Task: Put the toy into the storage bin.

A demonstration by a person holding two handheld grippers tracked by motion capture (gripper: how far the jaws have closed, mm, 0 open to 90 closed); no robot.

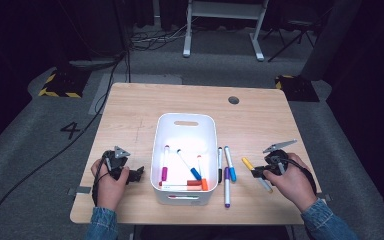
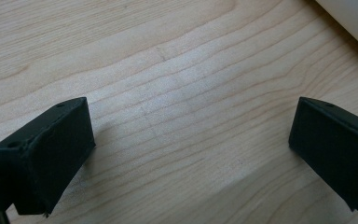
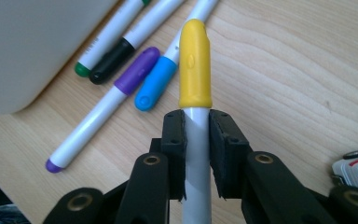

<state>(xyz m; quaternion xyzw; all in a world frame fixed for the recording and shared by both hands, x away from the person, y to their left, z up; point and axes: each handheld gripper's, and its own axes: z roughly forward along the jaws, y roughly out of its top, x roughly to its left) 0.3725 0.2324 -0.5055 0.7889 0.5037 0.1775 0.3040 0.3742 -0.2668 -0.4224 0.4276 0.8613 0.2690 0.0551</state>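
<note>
**Yellow marker gripped beside the bin**

The right hand-held gripper (image 3: 196,122) is clamped on the yellow-capped marker (image 3: 196,70), just right of the white bin (image 1: 184,122), probably bound for it. Purple (image 3: 135,70), blue (image 3: 153,86) and black (image 3: 112,60) markers lie between. The left hand-held gripper (image 2: 186,140) rests wide open and empty on the desk (image 2: 168,56).

Denim sleeves (image 1: 100,223), black jaws

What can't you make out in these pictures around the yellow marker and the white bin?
- Yellow marker: in the right gripper view its lower barrel runs between the right gripper fingers and off the bottom edge.
- White bin: in the high view the label on its near wall is too small to read.
- Green marker: the right gripper view's top edge cuts off its far end.
- Left gripper: only its finger ends and bare table between them.
</note>
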